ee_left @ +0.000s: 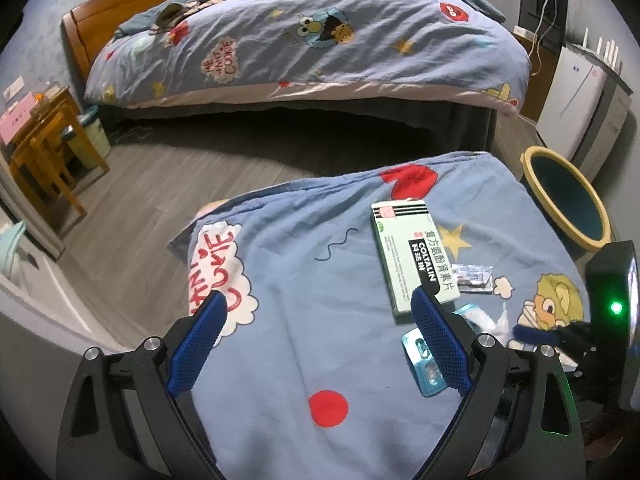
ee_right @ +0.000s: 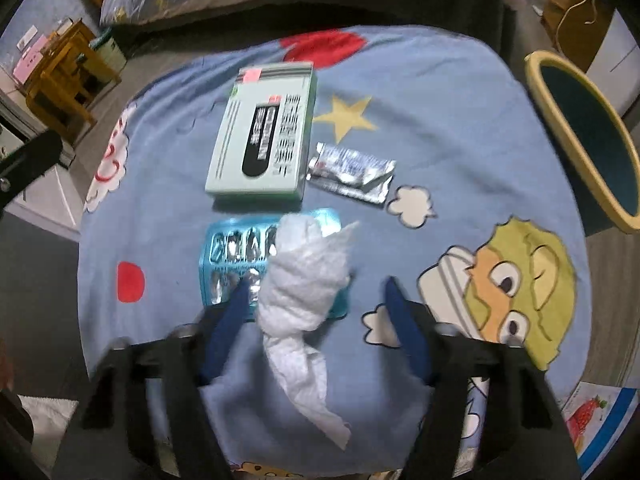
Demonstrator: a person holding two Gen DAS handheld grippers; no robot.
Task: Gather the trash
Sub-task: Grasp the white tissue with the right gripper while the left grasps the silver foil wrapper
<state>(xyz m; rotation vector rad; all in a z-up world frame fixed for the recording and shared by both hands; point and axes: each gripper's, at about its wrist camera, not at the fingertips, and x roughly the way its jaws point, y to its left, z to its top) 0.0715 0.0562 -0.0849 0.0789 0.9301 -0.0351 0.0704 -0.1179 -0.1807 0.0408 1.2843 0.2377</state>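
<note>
On a blue cartoon-print cloth [ee_right: 440, 92] lie a pale green medicine box [ee_right: 264, 136], a silver foil sachet [ee_right: 352, 172], a turquoise blister pack [ee_right: 232, 256] and a crumpled white tissue [ee_right: 304, 276] that rests partly on the blister pack. My right gripper [ee_right: 320, 304] points steeply down with the tissue between its blue fingers. The left finger is close to the tissue and the right finger stands clear of it. My left gripper [ee_left: 320, 308] hovers open over bare cloth, left of the box [ee_left: 412, 256] and the blister pack [ee_left: 424, 368].
A yellow-rimmed bin [ee_left: 568, 200] with a dark inside stands off the cloth's right edge. Beyond a strip of grey floor is a bed [ee_left: 304, 40]. A wooden stool [ee_left: 44, 144] and a small bin [ee_left: 90, 132] stand at the left, a white appliance [ee_left: 572, 100] at the right.
</note>
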